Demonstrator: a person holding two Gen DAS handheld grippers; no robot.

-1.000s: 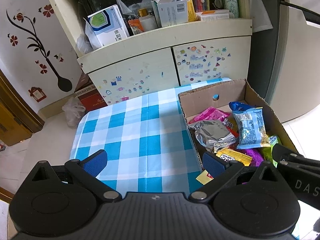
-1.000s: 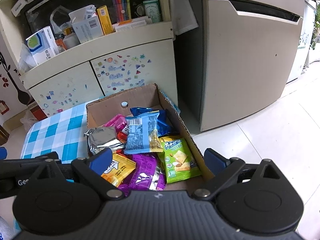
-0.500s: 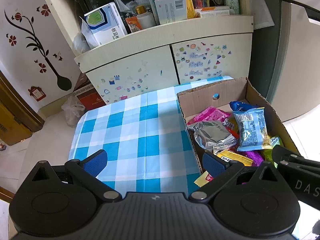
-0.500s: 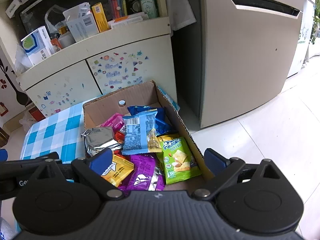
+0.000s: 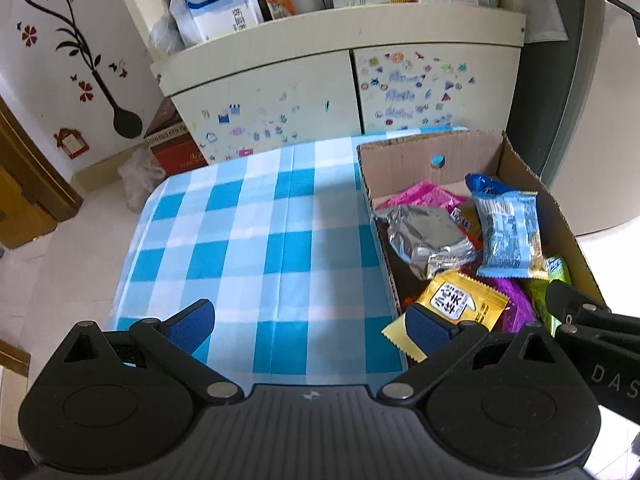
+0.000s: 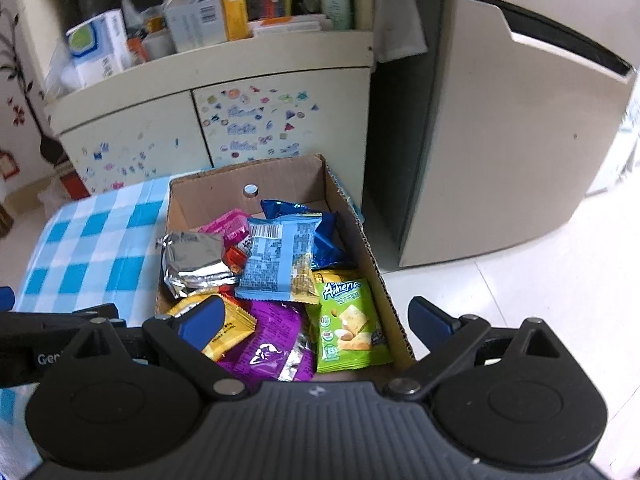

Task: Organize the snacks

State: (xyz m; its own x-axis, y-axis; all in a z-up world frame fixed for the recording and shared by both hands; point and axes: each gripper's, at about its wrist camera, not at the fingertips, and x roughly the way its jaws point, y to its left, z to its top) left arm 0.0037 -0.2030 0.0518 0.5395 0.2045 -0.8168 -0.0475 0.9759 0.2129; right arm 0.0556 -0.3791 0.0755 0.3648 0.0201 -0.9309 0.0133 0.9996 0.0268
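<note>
One cardboard box [image 6: 384, 292] on the desk [image 5: 256, 240] held about eight snack packets [image 6: 280, 264]. Both hand-held grippers, left [image 5: 310, 326] and right [image 6: 316, 322], gaped wide, gripping nothing.

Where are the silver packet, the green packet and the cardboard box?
silver packet [image 6: 192, 262], right wrist view, middle of its crinkled foil face.
green packet [image 6: 348, 326], right wrist view, printed front, near the middle.
cardboard box [image 5: 400, 168], left wrist view, bare inner face of the far wall.
</note>
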